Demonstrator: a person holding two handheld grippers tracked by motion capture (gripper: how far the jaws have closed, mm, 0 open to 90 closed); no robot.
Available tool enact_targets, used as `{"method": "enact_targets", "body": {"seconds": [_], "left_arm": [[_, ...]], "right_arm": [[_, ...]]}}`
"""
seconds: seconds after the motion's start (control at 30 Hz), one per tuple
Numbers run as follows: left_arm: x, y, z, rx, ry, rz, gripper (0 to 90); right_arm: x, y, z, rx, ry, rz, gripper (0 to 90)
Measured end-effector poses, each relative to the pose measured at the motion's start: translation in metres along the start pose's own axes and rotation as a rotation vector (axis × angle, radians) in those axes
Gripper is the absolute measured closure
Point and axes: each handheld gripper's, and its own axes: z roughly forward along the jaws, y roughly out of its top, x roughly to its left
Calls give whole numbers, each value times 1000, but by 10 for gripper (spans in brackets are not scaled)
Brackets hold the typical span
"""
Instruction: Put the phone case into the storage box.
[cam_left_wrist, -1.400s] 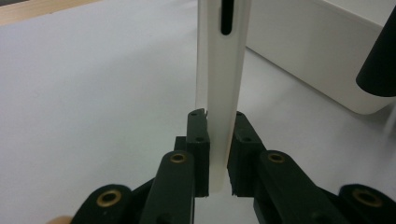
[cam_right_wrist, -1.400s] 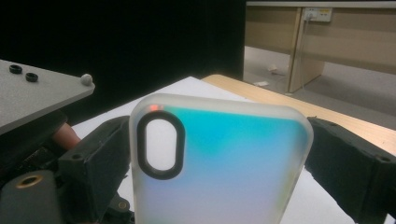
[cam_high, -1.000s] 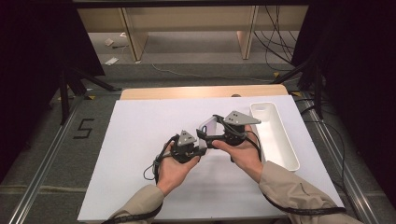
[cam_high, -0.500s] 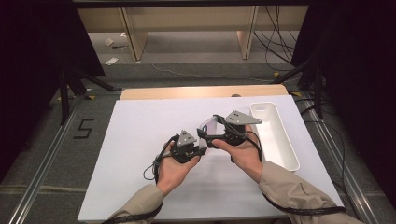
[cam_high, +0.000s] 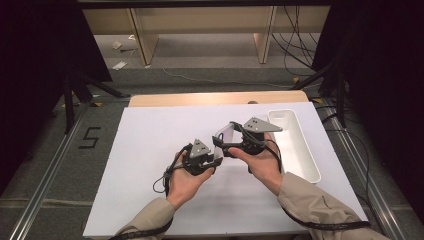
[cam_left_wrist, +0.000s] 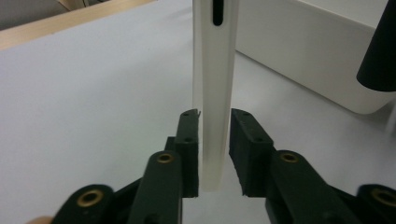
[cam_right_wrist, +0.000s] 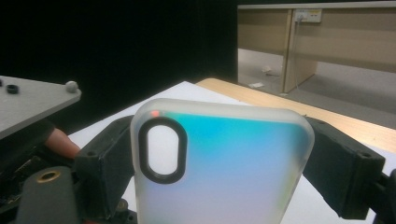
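The translucent phone case (cam_right_wrist: 219, 163) — light, thin, flexy and slick — sits clamped across its width in the right gripper (cam_high: 231, 142), while the left gripper (cam_high: 206, 162), jaws just opened, stands slightly apart around its edge.

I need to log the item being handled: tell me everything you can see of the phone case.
The phone case looks like soft, frosted translucent plastic with a blue-green tint, rounded corners and a dark-rimmed oval camera cutout. Its thin edge has a narrow dark slot. It is held above the white table, edge-on to the left claw. The right claw clamps it across its width. The left claw's jaws, just opening, flank its end; the right-hand pad stands clear.
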Motion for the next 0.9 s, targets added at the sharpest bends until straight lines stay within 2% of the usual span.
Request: {"method": "enact_targets", "body": {"seconds": [0.17, 0.3, 0.37, 0.47, 0.6, 0.67, 0.73, 0.9], "left_arm": [[-2, 2, 1, -21, 8, 48, 450], [-2, 3, 1, -25, 18, 56, 248], [-1, 3, 1, -16, 12, 66, 177], [0, 2, -2, -9, -2, 79, 148], [2, -2, -4, 34, -26, 110, 36], [3, -4, -5, 47, -23, 120, 3], [4, -6, -6, 57, -21, 129, 0], [6, -7, -12, 46, -21, 137, 0]], "right_arm": [[-4, 3, -3, -9, -15, 6, 172], [-8, 5, -5, -14, -26, 12, 172], [-9, 6, -6, -18, -29, 16, 172], [-11, 9, -8, -22, -31, 18, 172], [-14, 11, -11, -28, -41, 20, 172], [-17, 13, -13, -33, -47, 22, 172], [-18, 14, -15, -38, -52, 26, 172], [-23, 17, -20, -43, -68, 29, 172]]}}
